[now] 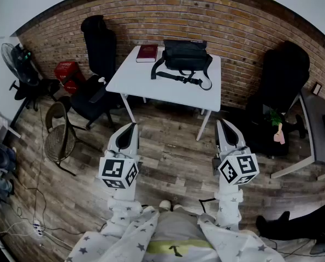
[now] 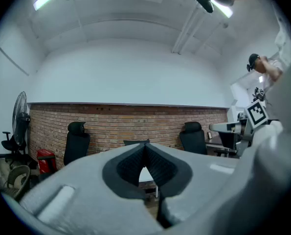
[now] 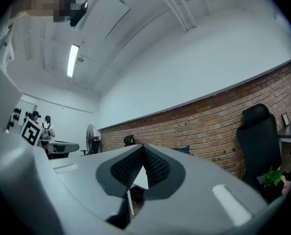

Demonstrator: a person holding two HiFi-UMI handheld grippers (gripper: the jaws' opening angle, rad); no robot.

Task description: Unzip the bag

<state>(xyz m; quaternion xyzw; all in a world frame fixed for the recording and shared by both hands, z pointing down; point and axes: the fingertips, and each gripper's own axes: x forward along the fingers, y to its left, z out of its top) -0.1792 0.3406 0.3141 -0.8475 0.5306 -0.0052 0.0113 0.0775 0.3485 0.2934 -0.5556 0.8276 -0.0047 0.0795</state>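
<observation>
One black bag (image 1: 185, 55) lies on the far half of the white table (image 1: 130, 82), close to the brick wall (image 1: 151, 15). Its strap (image 1: 179, 77) trails over the tabletop toward the near edge. I cannot tell from here whether the zip is done up. A dark red book (image 1: 147, 53) lies just beside the bag, on its left. A black office chair (image 1: 100, 43) stands left of the table, a second office chair (image 1: 285, 70) to its right. I hold both grippers over the wood floor (image 1: 173, 157), well apart from the table and pointing toward it. The left gripper (image 1: 129, 127) is clenched, pads together with nothing between them. The right gripper (image 1: 224, 123) is likewise clamped on nothing.
</observation>
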